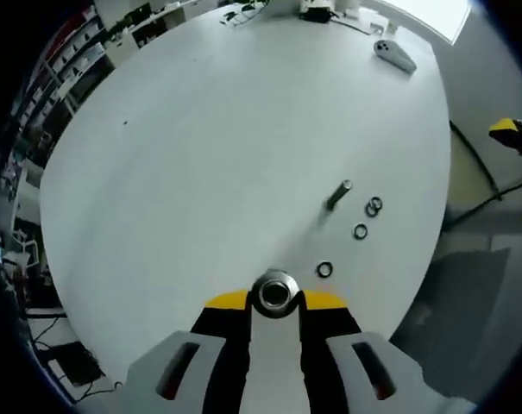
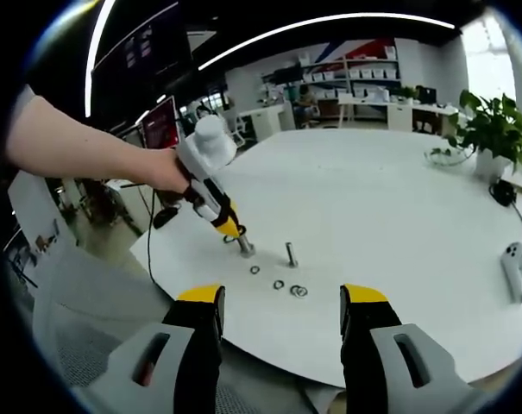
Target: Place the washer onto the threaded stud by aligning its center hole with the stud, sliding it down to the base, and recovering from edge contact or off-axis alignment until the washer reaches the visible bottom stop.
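Left gripper point(image 1: 276, 297), clamped on a threaded stud point(image 1: 275, 293); right gripper point(image 2: 282, 297), jaws held apart; loose washers point(image 1: 360, 231) are seen on the white table point(image 1: 200, 155).

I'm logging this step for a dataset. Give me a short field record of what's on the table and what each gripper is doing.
surface: round white table
stud: upright grey threaded metal stud
loose washers: small dark metal rings lying flat beside the stud
left gripper: shut on a shiny metal cylindrical piece, on the table short of the stud
right gripper: open, holding nothing, back at the table edge
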`<state>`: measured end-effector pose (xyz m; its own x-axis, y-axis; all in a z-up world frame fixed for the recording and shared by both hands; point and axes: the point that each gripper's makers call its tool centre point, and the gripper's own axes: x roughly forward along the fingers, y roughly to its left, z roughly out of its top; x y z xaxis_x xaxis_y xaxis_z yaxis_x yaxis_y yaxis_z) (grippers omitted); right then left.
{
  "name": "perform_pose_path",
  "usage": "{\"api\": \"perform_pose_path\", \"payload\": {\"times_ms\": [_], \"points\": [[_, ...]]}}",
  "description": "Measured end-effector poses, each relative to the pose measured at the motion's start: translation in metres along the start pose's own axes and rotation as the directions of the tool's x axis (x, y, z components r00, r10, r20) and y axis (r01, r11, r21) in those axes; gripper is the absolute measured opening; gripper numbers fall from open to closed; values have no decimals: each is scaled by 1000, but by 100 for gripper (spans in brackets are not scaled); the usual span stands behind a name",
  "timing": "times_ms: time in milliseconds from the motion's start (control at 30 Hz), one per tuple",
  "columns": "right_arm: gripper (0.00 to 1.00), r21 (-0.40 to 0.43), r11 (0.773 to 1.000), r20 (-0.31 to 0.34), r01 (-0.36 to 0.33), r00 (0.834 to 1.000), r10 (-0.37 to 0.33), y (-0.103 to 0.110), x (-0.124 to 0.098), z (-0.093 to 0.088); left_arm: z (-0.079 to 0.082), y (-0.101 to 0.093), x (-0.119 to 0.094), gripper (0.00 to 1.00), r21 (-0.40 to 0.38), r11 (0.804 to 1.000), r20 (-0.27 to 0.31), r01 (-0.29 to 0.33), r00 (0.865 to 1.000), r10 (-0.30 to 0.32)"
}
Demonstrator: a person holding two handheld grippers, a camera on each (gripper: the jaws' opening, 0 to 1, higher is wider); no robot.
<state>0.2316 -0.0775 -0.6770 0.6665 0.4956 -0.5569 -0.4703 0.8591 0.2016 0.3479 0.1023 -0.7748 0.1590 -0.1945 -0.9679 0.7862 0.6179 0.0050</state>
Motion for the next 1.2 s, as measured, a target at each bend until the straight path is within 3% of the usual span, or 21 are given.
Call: {"api": "perform_pose_path", "payload": {"times_ms": [267,300,333,367,700,1200], "points": [[56,1,1000,-2,1,1000,-1,0,0,0,-2,0,7,19,-11,1000,13,-2,1000,2],[56,0,1000,-2,0,1000,0,0,0,0,-1,3,9,14,-5,1000,19,-19,1000,19],[56,-2,1000,-3,1,1000,-1,0,0,-1,-8,-15,11,10,-36,997,3,62,998,-62],[56,-1,1000,-3,1,1000,-1,0,0,-1,-9,-3,13,10,-10,1000,1,3,1000,-3],[56,2,1000,-5,9,1000,-9,-2,0,-1,-7,-6,23,11,-18,1000,3,3,1000,-3],[56,3,1000,-7,8,1000,-8,-2,0,-2,-5,0,19,12,-37,999,17,-1,1000,2]]}}
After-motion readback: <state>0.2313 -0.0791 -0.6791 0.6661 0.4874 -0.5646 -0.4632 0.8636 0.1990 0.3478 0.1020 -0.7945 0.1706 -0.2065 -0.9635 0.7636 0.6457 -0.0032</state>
